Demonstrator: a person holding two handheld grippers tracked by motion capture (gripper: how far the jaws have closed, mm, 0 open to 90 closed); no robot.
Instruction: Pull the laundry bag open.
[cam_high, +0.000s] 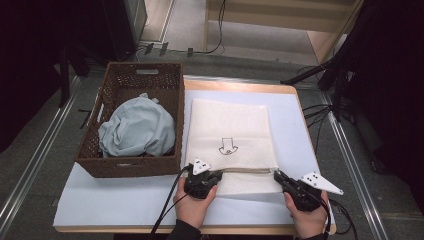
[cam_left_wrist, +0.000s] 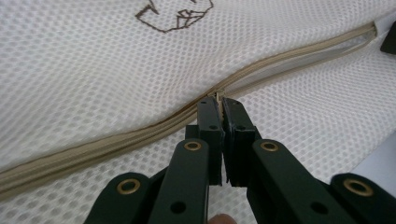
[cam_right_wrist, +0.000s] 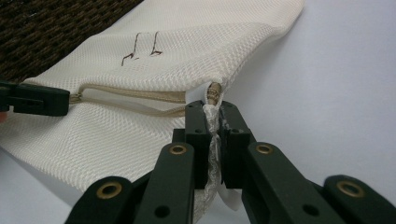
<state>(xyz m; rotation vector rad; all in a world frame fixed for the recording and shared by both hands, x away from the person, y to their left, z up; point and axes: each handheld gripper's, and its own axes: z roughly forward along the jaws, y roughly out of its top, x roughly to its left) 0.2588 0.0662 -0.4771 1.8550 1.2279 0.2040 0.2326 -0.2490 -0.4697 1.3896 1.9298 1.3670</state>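
Observation:
A white mesh laundry bag (cam_high: 230, 130) with a small brown drawing lies flat on the table. Its beige zipper (cam_left_wrist: 116, 135) runs along the near edge. My left gripper (cam_left_wrist: 219, 100) is shut on the zipper pull (cam_left_wrist: 215, 94), near the bag's left end (cam_high: 218, 173). My right gripper (cam_right_wrist: 212, 106) is shut on the bag's corner (cam_right_wrist: 214, 91) at the zipper's far end, with a white tag between its jaws, at the right in the high view (cam_high: 276, 174). Between the two grippers the zipper gapes open (cam_right_wrist: 135, 102). The left gripper (cam_right_wrist: 37, 100) also appears in the right gripper view.
A brown wicker basket (cam_high: 115, 167) stands left of the bag, holding a crumpled pale blue cloth (cam_high: 137, 127). The bag rests on a light sheet (cam_high: 125, 200) over the table. Cables trail from both grippers toward the near edge.

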